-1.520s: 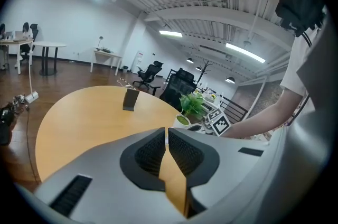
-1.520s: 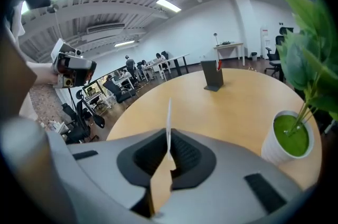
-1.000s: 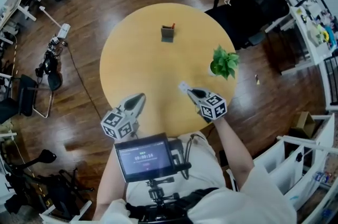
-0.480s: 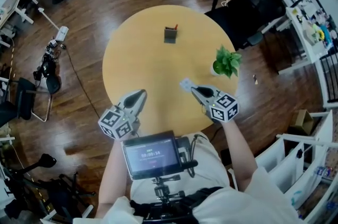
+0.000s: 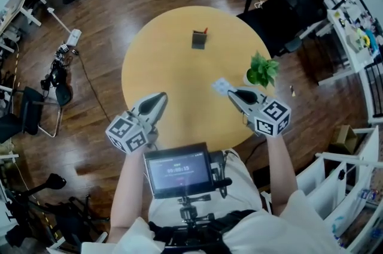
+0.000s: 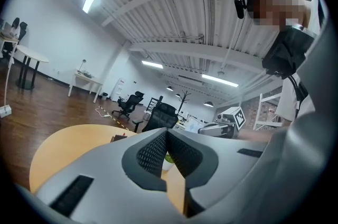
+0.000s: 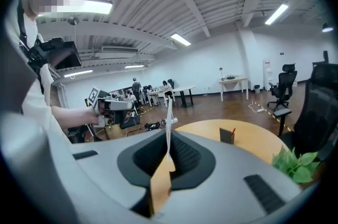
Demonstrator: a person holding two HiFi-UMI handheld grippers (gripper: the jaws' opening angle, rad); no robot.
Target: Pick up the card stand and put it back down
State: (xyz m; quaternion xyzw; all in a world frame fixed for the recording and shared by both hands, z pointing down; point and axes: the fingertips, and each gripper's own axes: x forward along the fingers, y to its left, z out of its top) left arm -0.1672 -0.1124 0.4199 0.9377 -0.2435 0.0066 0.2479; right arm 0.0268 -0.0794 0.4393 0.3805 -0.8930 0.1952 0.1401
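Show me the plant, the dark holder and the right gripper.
plant [image 5: 263,70], head view, its leaves.
dark holder [image 5: 198,40], head view, its front face.
right gripper [image 5: 232,91], head view, its closed tip.

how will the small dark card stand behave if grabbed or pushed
Probably light: the card stand is small next to the table. Likely stiff, given its boxy outline. It stands upright, so a high push might tip it.
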